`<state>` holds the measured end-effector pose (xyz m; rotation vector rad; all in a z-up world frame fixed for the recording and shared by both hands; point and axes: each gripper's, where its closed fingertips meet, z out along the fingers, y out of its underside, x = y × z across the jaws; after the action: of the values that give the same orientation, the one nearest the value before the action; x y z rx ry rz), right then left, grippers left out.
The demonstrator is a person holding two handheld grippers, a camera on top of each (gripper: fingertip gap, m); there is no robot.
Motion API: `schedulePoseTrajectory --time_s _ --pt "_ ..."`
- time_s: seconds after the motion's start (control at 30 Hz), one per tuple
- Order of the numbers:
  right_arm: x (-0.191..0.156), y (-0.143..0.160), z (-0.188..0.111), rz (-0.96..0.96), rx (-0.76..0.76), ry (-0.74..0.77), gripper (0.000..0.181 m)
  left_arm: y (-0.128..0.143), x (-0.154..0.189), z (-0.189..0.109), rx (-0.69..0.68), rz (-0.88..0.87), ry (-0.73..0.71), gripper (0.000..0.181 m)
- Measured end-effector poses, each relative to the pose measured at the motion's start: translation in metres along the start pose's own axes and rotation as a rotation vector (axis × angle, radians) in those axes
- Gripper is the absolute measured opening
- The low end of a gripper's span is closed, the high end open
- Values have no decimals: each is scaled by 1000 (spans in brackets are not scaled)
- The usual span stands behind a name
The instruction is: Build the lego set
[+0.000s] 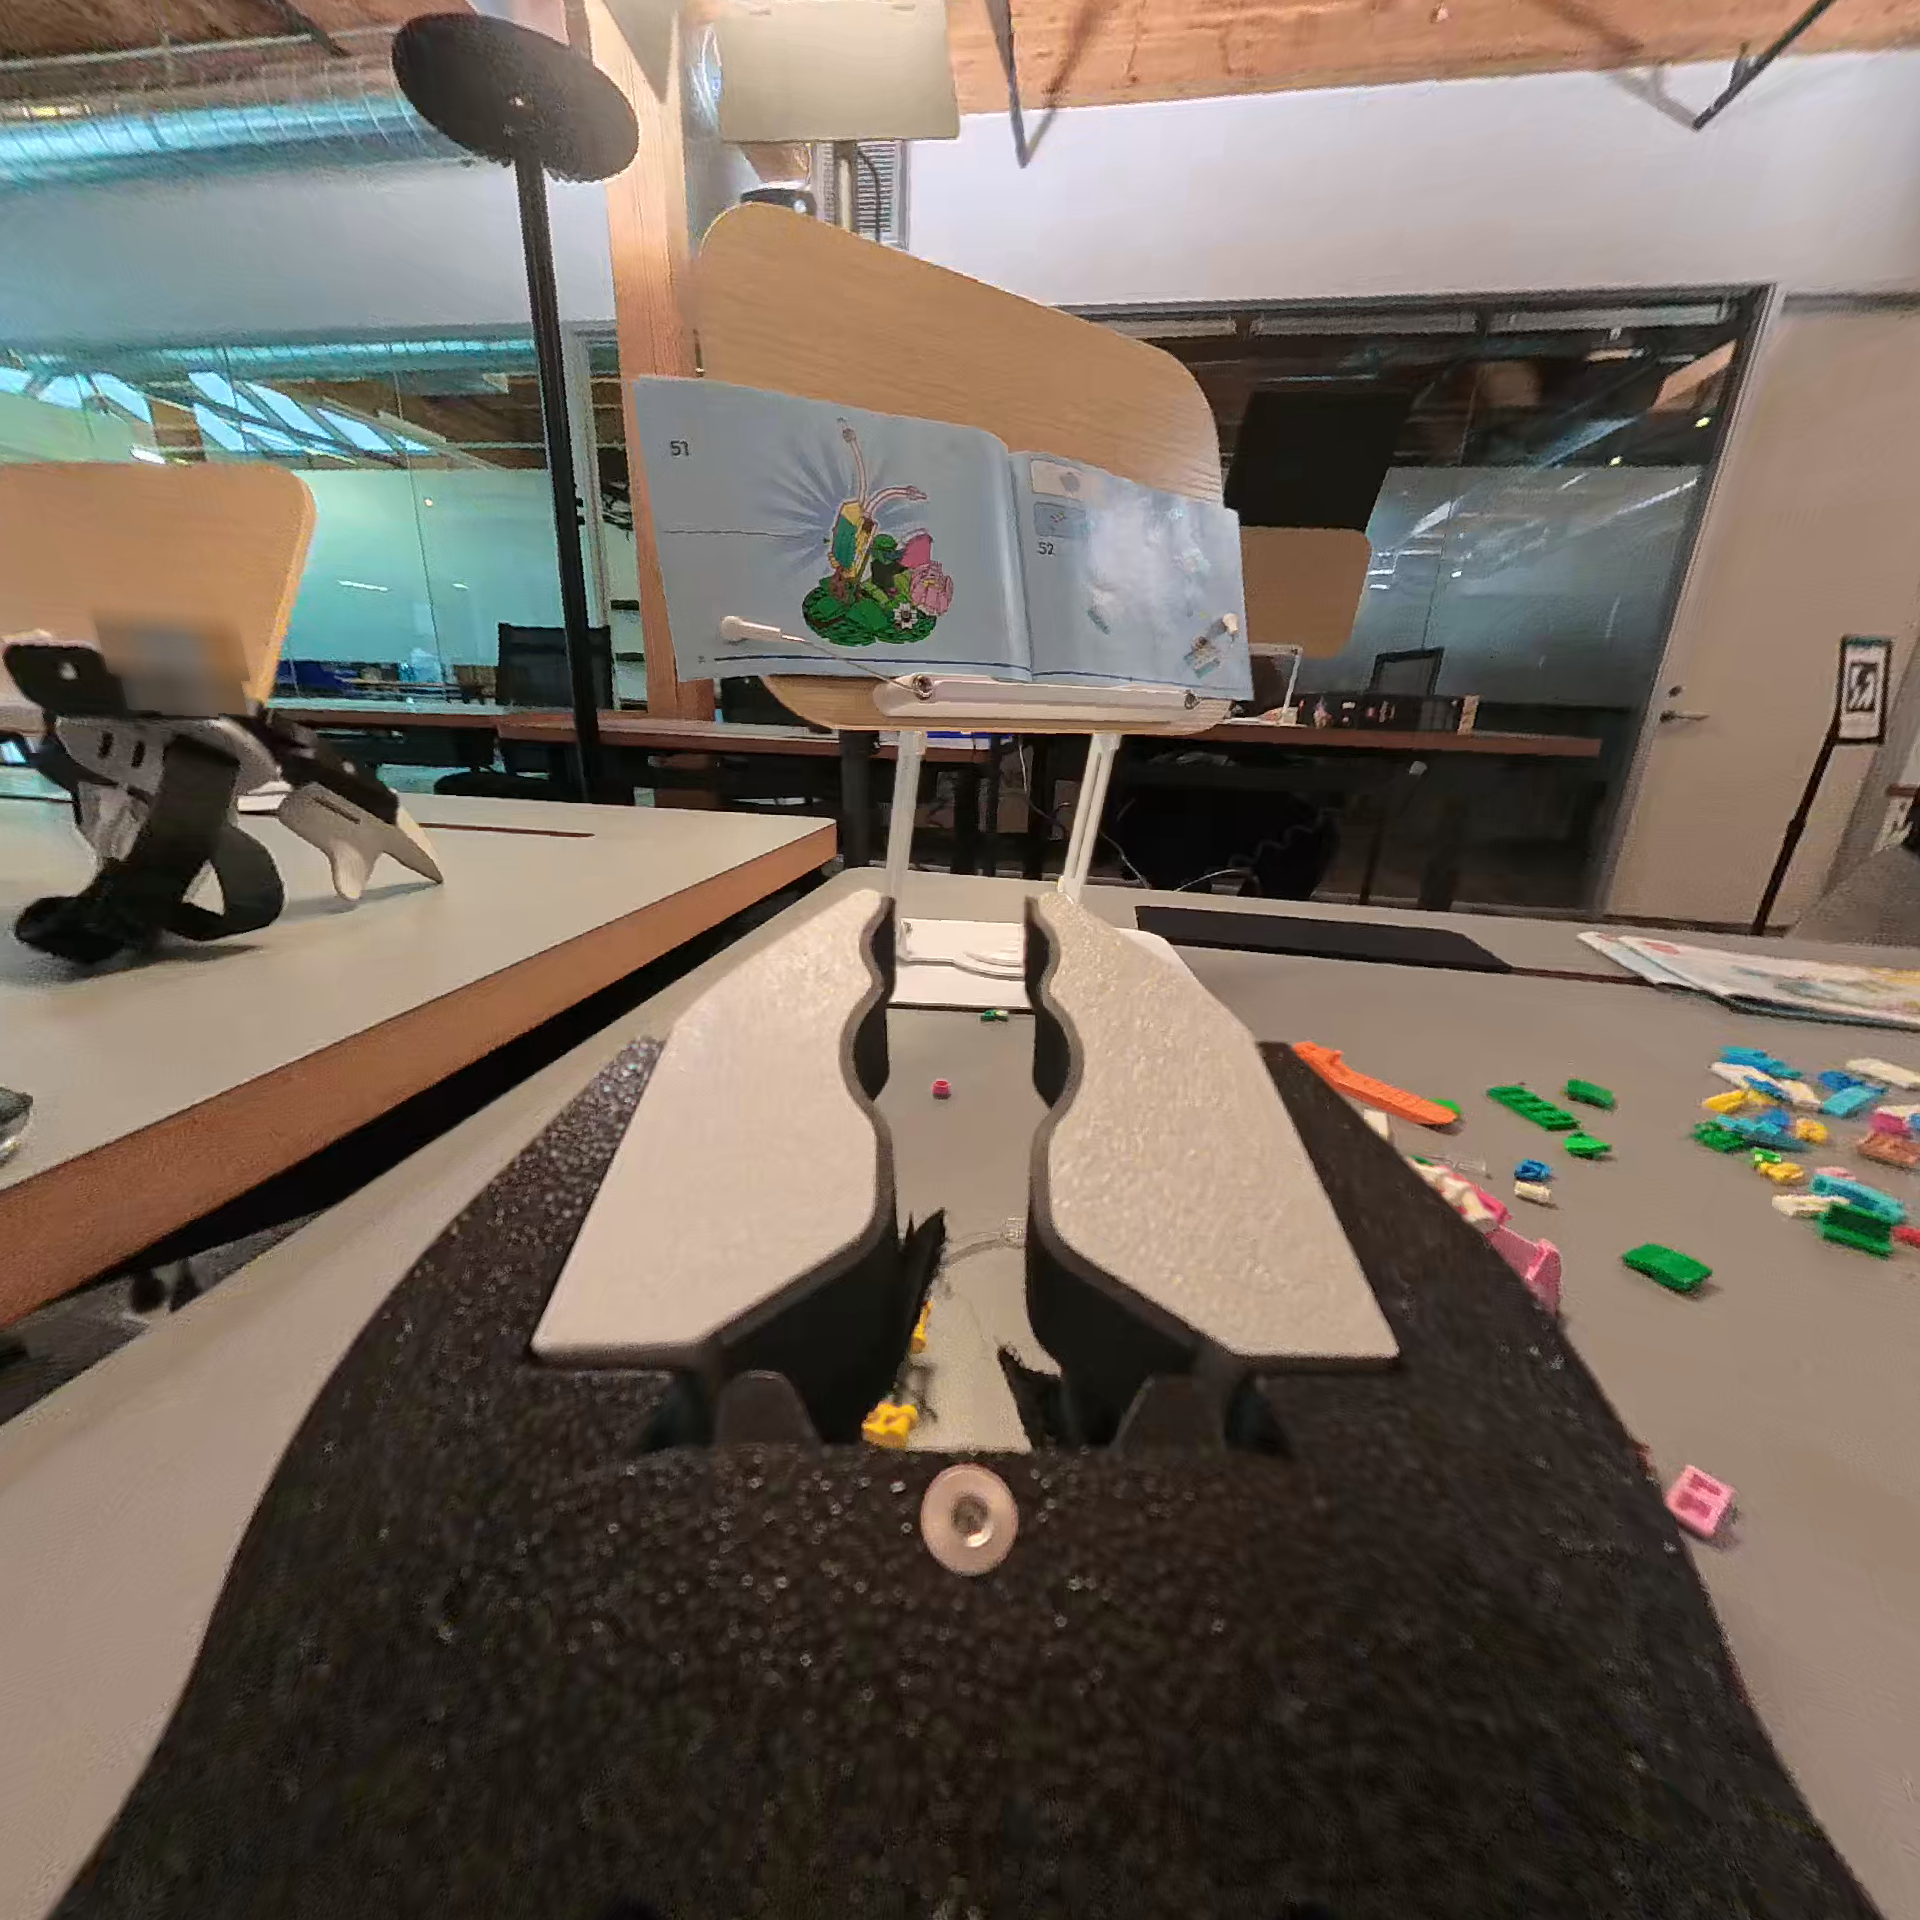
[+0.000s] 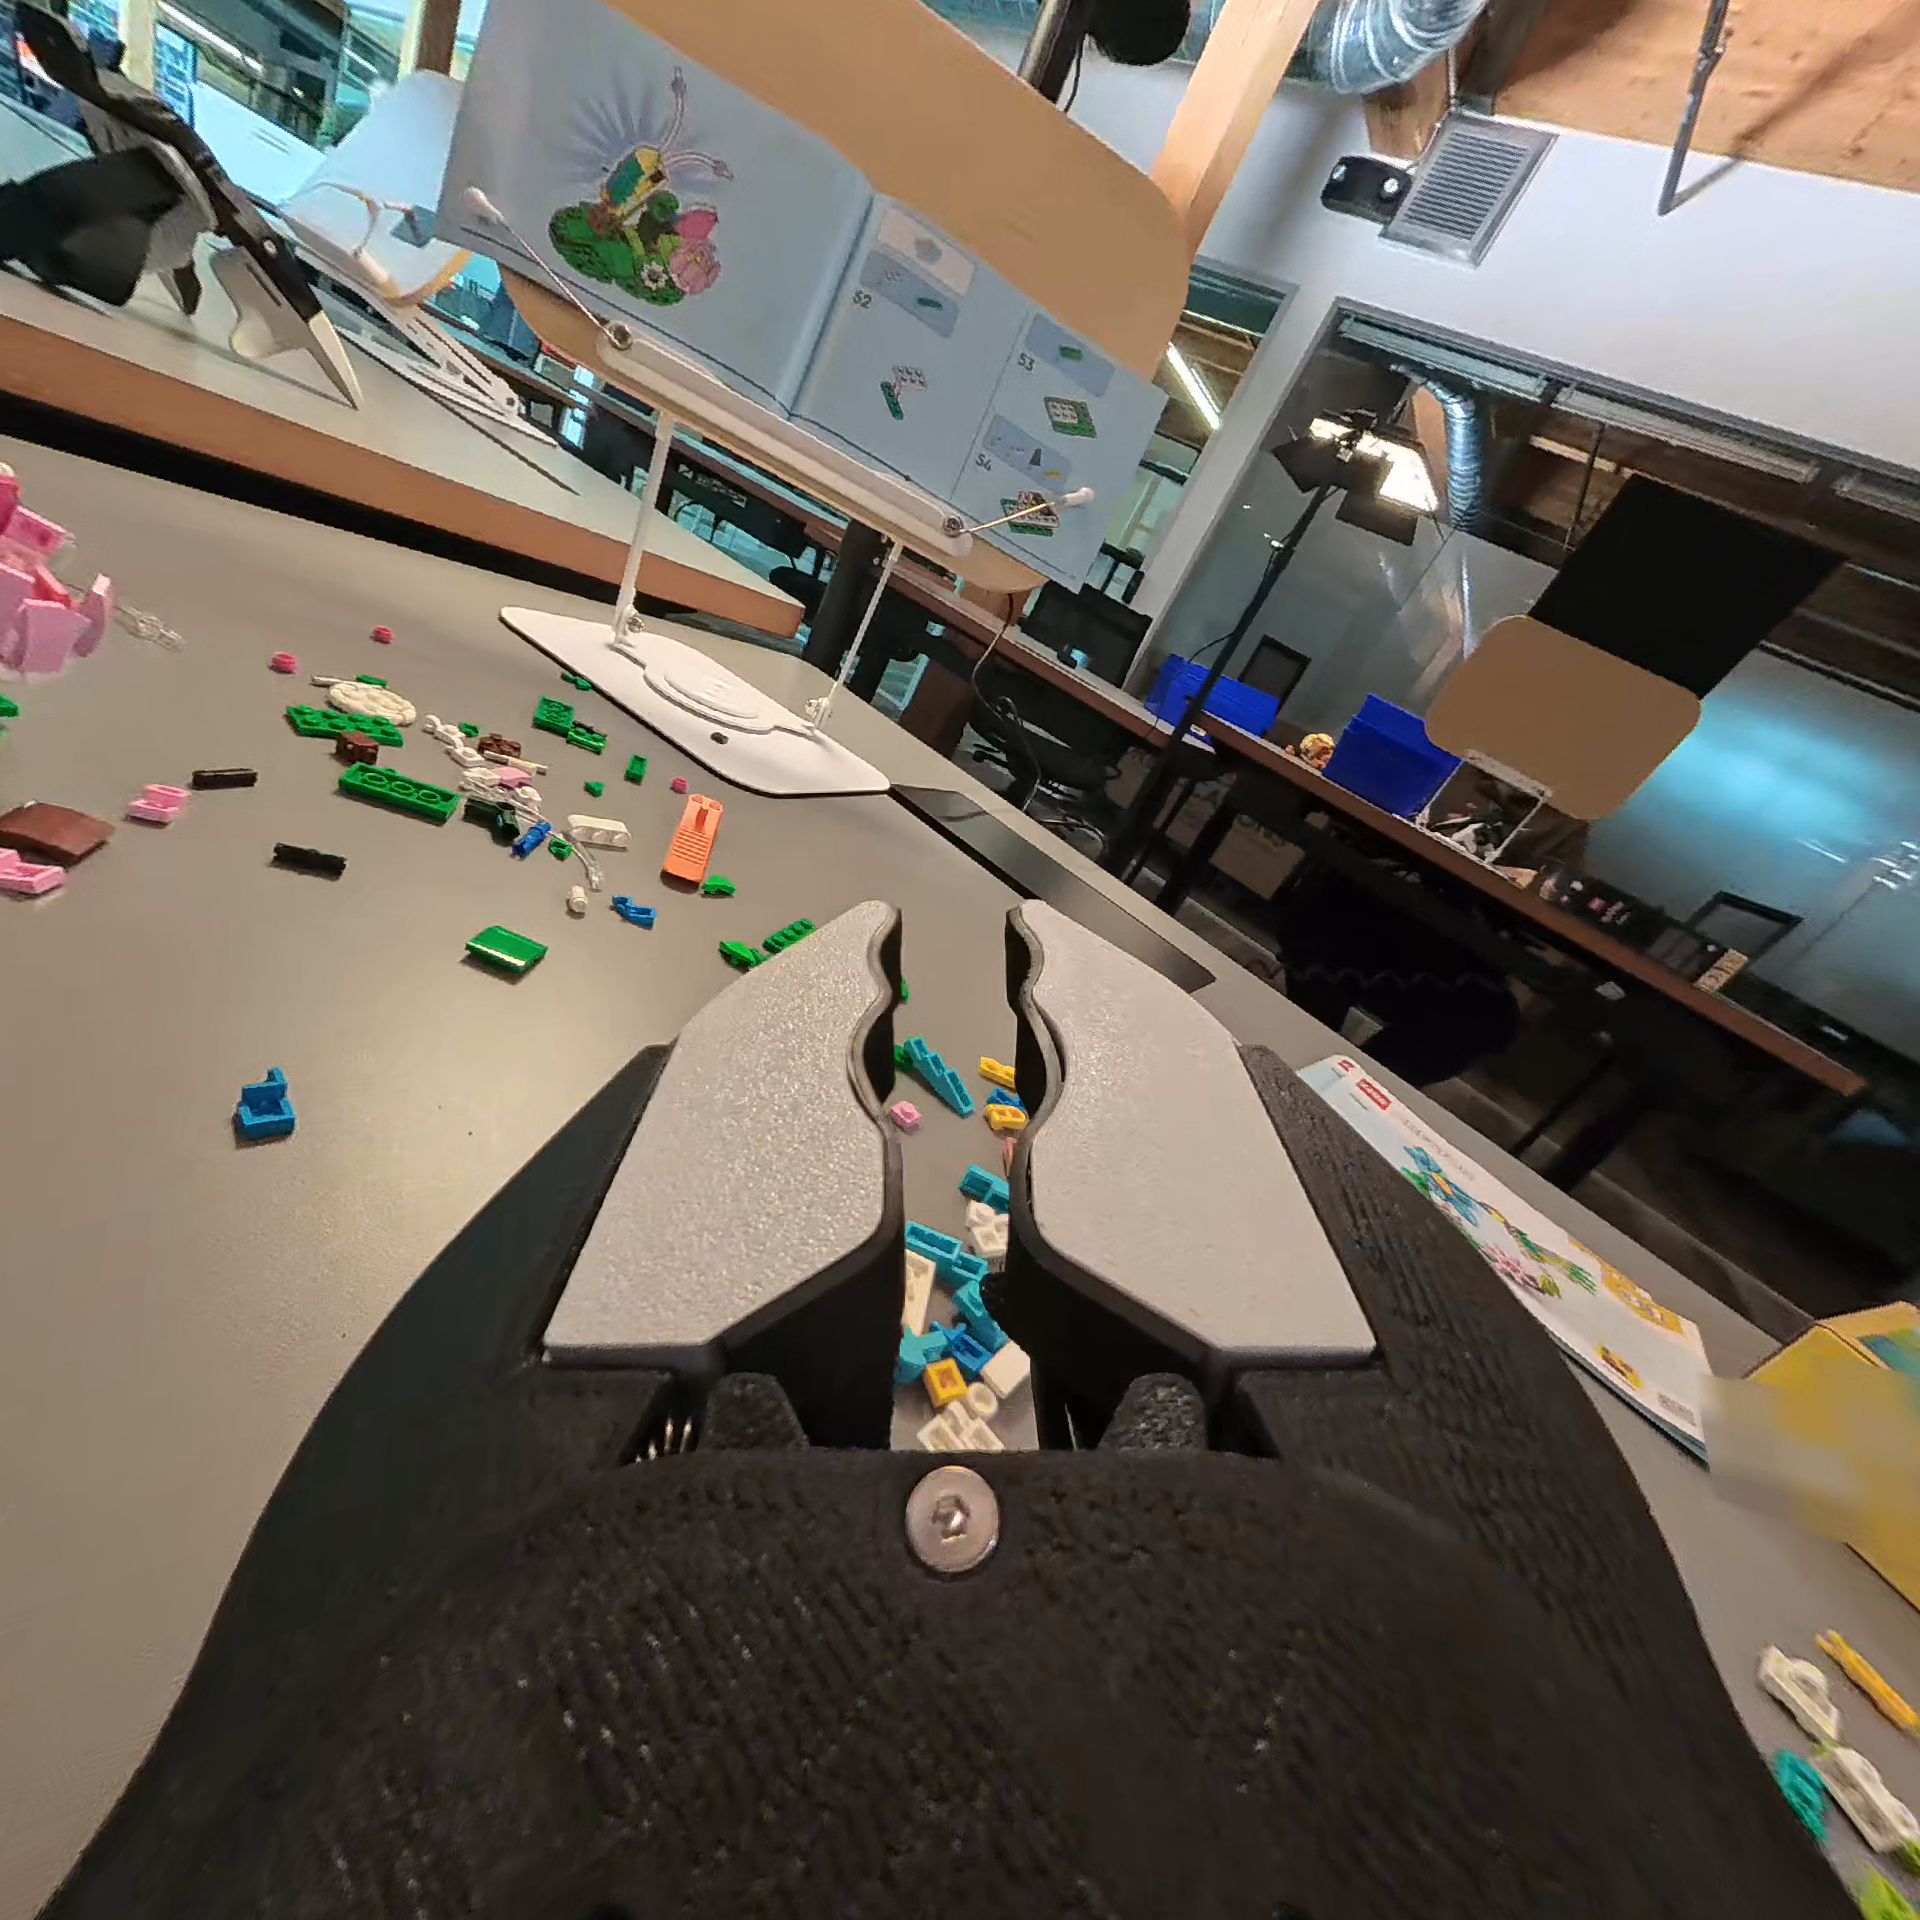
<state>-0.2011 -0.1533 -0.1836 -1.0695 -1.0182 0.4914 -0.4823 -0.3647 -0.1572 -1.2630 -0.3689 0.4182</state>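
Observation:
My left gripper [image 1: 958, 935] is open and empty, low over the grey table [image 1: 1714, 1382]. A small pink stud [image 1: 941, 1088] and some yellow pieces [image 1: 890, 1421] lie on the table between its fingers. My right gripper [image 2: 953, 935] is open and empty, above a pile of blue, white and yellow bricks [image 2: 956, 1299]. The open instruction booklet [image 1: 831, 540] rests on a wooden stand straight ahead; it also shows in the right wrist view [image 2: 665, 208]. Green plates [image 2: 398, 795] and pink pieces [image 2: 42, 613] lie scattered to the left of the right gripper.
An orange brick separator [image 2: 693, 840] lies among loose bricks. The stand's white base [image 2: 707, 707] sits mid-table. A second booklet [image 2: 1507, 1257] and a yellow box [image 2: 1860, 1434] lie at the right edge. A spare gripper [image 1: 208, 790] rests on the neighbouring table, across a gap. There is about 35 cm between the tips of the two grippers.

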Motion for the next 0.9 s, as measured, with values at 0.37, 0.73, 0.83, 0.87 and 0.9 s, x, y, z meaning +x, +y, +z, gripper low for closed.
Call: schedulePoseTrajectory --time_s 0.37,0.73,0.83,0.87,0.9 --pt "7 -2 -3 48 25 6 12 -9 -16 -8 69 -13 -96 19" --pt "-2 -3 -1 6 43 -41 11 -20 -37 -16 163 -72 -169 16" --pt "-3 -4 0 4 46 -48 10 -17 -34 -13 142 -62 -155 14" --pt "-3 -4 0 8 47 -47 10 -16 -33 -12 138 -61 -151 13" --pt "-2 -4 -1 12 49 -46 10 -16 -32 -12 136 -61 -145 12"
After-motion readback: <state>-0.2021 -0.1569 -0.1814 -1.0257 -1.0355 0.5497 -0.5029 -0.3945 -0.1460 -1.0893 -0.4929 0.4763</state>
